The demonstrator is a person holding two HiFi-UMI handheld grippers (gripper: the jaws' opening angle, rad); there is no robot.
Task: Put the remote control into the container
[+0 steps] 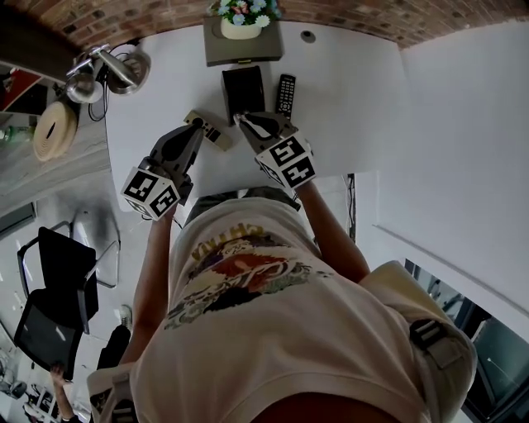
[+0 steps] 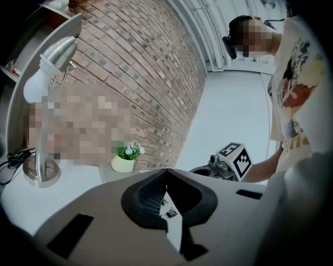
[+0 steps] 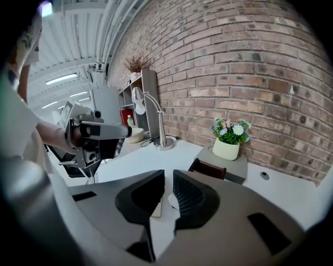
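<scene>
Two remotes lie on the white table [image 1: 355,107]. A black remote control [image 1: 286,93] rests just right of the black container [image 1: 243,89], which shows as a dark open box [image 3: 208,169] in the right gripper view. A beige remote [image 1: 216,135] lies left of the container, under the tips of my left gripper [image 1: 198,126]. That gripper [image 2: 166,171] has its pads together, and a strip of the beige remote [image 2: 170,212] shows below them. My right gripper [image 1: 245,121] hovers in front of the container, jaws [image 3: 169,174] a narrow slit apart with nothing between them.
A potted plant [image 1: 241,23] stands on a grey box [image 1: 248,51] behind the container. A desk lamp [image 1: 111,66] stands at the table's far left. A cable hole [image 1: 307,36] sits at the back right. An office chair [image 1: 50,281] is on the floor to the left.
</scene>
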